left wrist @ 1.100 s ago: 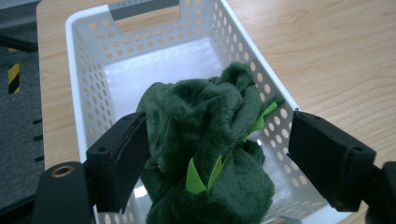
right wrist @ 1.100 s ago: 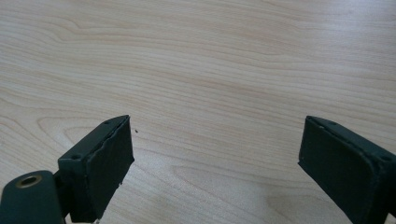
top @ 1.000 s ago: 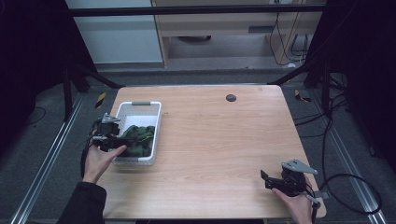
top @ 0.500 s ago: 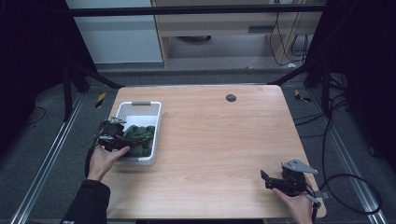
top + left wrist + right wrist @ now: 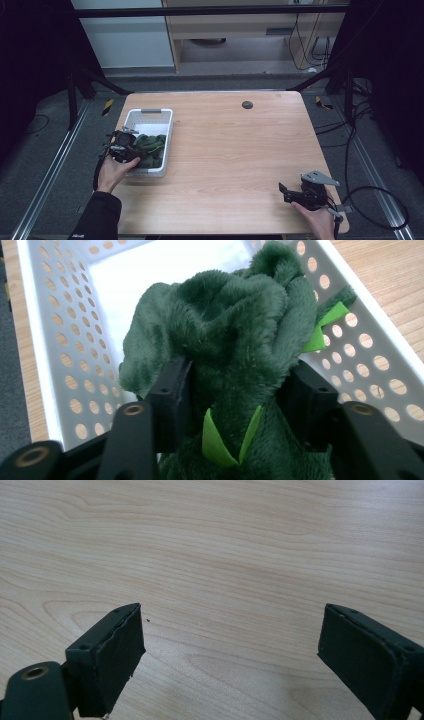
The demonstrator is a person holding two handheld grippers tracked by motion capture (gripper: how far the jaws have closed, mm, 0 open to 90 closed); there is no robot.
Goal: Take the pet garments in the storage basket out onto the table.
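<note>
Dim, dark-edged high view — brighter, softly blurred gripper close-ups.

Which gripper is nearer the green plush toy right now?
Left. The left gripper sits in the white basket with its jaws either side of the green plush toy; the right gripper hovers across the table.

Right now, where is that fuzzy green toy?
The green plush toy sits in the white basket at the table's left side in the high view, pinched by the left claw.
</note>
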